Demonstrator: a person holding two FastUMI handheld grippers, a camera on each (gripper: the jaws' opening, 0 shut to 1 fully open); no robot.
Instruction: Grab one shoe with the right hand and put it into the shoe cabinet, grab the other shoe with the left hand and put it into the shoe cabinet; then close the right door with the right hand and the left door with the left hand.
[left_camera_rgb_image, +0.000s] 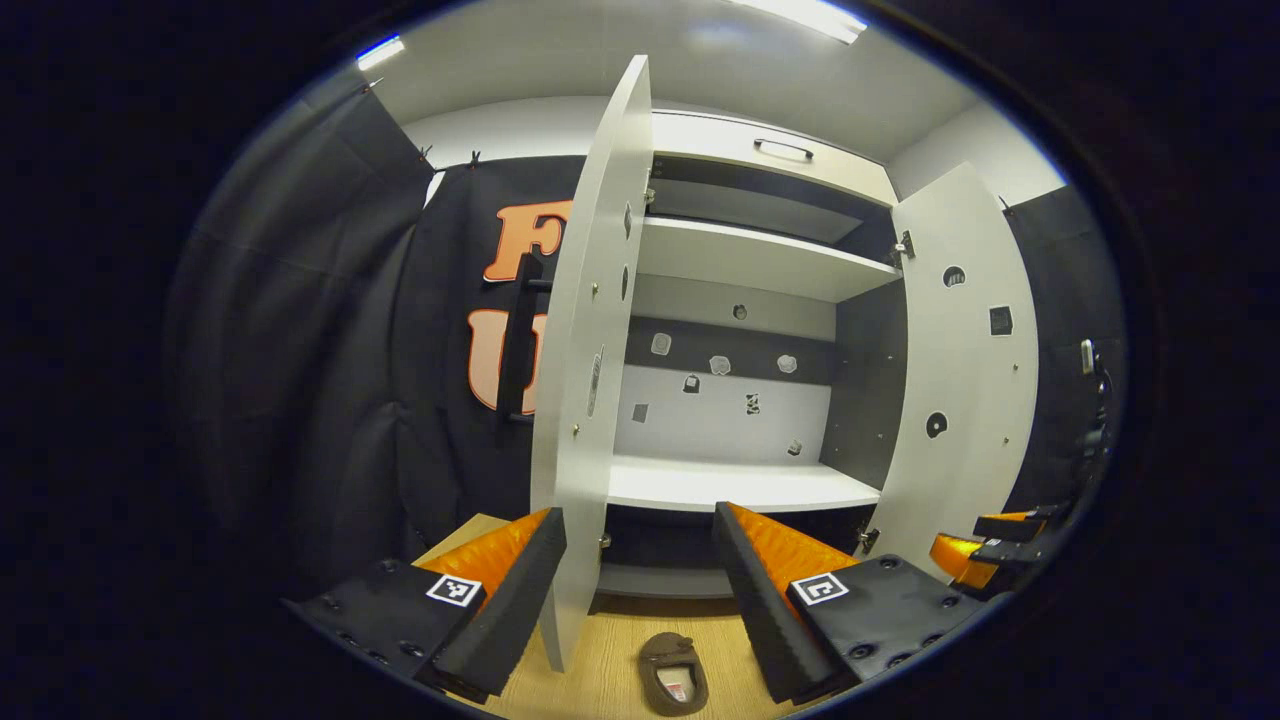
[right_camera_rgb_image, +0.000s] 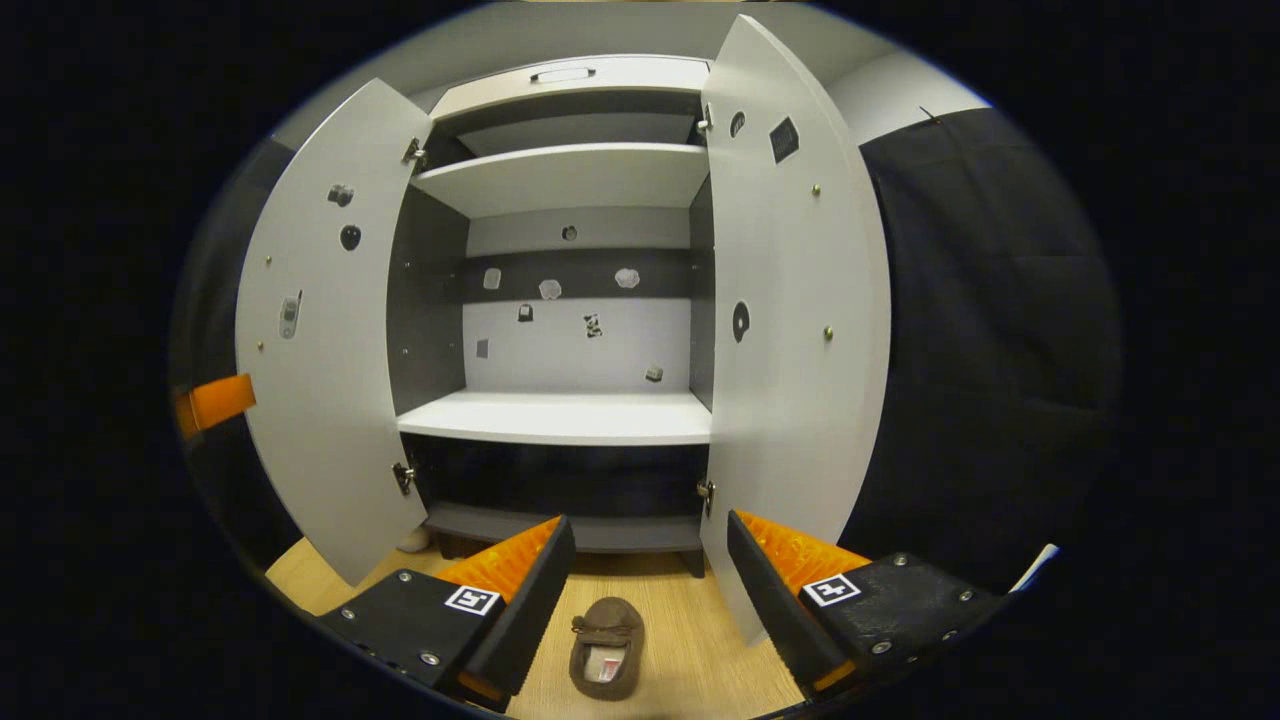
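A brown slipper-like shoe (left_camera_rgb_image: 673, 672) lies on the wooden floor in front of the shoe cabinet, below and between the fingers of my left gripper (left_camera_rgb_image: 636, 512), which is open and holds nothing. In the right gripper view a brown shoe (right_camera_rgb_image: 605, 648) lies on the floor between the fingers of my right gripper (right_camera_rgb_image: 650, 520), also open. I cannot tell whether it is the same shoe. Both cabinet doors stand wide open: the left door (right_camera_rgb_image: 330, 330) and the right door (right_camera_rgb_image: 790, 300). The white lower shelf (right_camera_rgb_image: 560, 415) faces me. The right gripper (left_camera_rgb_image: 990, 550) shows at the far right of the left gripper view.
The left door (left_camera_rgb_image: 590, 350) stands edge-on right in front of the left gripper. The right door (left_camera_rgb_image: 965, 350) swings out beyond it. An upper shelf (left_camera_rgb_image: 750, 260) and a top drawer with a handle (left_camera_rgb_image: 782, 150) sit above. Black cloth walls close in both sides.
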